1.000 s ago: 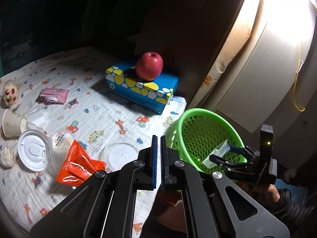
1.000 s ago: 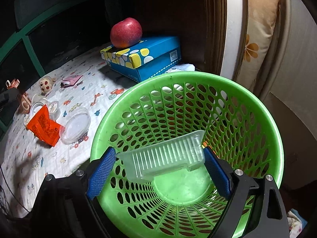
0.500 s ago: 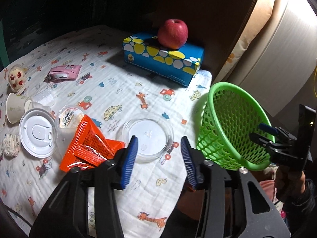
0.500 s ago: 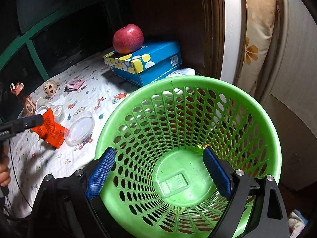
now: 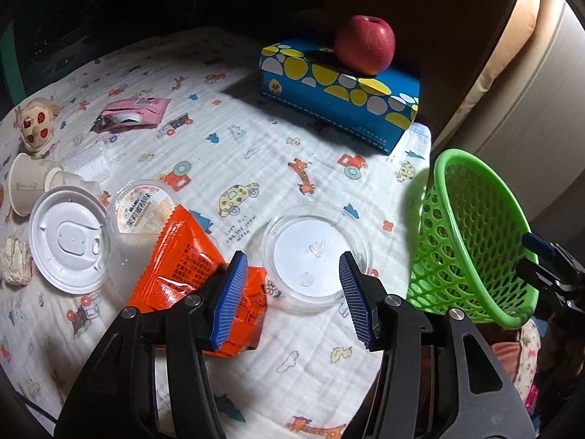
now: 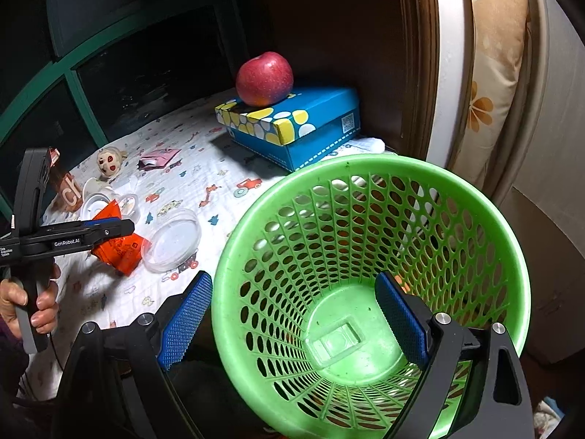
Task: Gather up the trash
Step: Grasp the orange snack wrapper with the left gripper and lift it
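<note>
On the bench (image 5: 256, 153), under its cartoon-printed cloth, the litter lies spread ahead of the left claw (image 5: 289, 292), whose jaws stand wide and empty. The green basket (image 6: 369, 190), the largest thing here, sits tilted at the bench's near edge, to the right of that claw and directly under the right claw (image 6: 292, 323), which hangs over its mouth with jaws wide and nothing between them. One clear plastic tray (image 6: 334, 340) lies at the basket's bottom.

Farther off, beyond both claws, one blue tissue box (image 5: 340, 87) carries one red apple (image 5: 365, 44); neither looks like trash.

Just ahead of the left claw lies one clear round lid (image 5: 316, 252), framed between its fingertips though not touched as far as I can tell. To the claw's left, partly behind its left finger, is one orange snack wrapper (image 5: 182, 270). Farther left are one white lid (image 5: 67, 239), one sealed pudding cup (image 5: 144, 206), one paper cup (image 5: 25, 183) on its side, one pink pouch (image 5: 131, 113), a crumpled tissue (image 5: 12, 259) and a small doll head (image 5: 34, 128).

The step in hand appears to be reaching for the next piece, likely the clear lid. It is flat and thin, so the claw should probably come down over its rim and pinch an edge, not the face.
</note>
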`<state>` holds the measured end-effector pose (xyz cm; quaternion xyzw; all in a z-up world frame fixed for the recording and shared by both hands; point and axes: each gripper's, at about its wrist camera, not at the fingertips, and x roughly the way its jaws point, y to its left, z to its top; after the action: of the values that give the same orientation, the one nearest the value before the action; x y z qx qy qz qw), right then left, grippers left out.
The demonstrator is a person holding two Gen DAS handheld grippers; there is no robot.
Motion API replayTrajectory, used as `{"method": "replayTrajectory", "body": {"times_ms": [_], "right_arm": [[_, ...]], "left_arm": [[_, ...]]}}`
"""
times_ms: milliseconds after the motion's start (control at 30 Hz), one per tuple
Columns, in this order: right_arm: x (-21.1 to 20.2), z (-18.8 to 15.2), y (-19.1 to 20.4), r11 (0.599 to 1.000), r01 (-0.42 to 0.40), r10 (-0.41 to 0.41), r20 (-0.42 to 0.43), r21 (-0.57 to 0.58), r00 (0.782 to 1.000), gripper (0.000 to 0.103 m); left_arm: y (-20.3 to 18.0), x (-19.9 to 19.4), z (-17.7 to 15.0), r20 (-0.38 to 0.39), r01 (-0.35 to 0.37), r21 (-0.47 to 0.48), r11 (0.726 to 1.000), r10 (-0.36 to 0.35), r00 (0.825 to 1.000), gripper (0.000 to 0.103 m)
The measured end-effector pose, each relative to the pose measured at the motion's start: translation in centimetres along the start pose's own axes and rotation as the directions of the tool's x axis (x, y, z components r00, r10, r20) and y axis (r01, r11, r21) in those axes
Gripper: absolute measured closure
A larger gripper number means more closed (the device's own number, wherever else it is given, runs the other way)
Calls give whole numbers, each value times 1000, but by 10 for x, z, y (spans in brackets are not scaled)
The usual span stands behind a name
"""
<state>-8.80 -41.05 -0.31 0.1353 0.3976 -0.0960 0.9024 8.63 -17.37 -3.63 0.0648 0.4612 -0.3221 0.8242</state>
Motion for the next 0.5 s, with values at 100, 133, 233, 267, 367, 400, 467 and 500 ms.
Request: {"method": "replayTrajectory", "body": {"times_ms": [100, 133, 233, 267, 367, 400, 467, 500], "right_arm": [[1, 1, 5, 1000, -17, 17, 2, -11, 1000, 16], [2, 1, 7, 1000, -24, 24, 2, -11, 1000, 16], [6, 2, 13, 999, -45, 45, -2, -13, 999, 16], [8, 2, 15, 999, -50, 50, -5, -14, 999, 16], [12, 1, 21, 998, -66, 65, -14, -16, 998, 16], [13, 1, 22, 997, -69, 69, -18, -17, 997, 16], [15, 0, 25, 997, -73, 73, -21, -21, 997, 16], [15, 0, 26, 997, -73, 73, -22, -23, 997, 16]], "left_arm": [[9, -10, -10, 12, -48, -15, 999, 48, 999, 51], [14, -13, -13, 13, -65, -31, 997, 66, 998, 49], [29, -20, -22, 19, -104, -93, 990, 106, 994, 41], [33, -21, -25, 22, -120, -114, 986, 123, 992, 35], [43, -23, -29, 21, -150, -178, 973, 156, 988, 30], [46, -24, -30, 24, -149, -199, 969, 157, 987, 30], [49, -23, -31, 14, -146, -246, 958, 154, 988, 30], [50, -21, -31, 13, -140, -265, 954, 149, 989, 30]]}}
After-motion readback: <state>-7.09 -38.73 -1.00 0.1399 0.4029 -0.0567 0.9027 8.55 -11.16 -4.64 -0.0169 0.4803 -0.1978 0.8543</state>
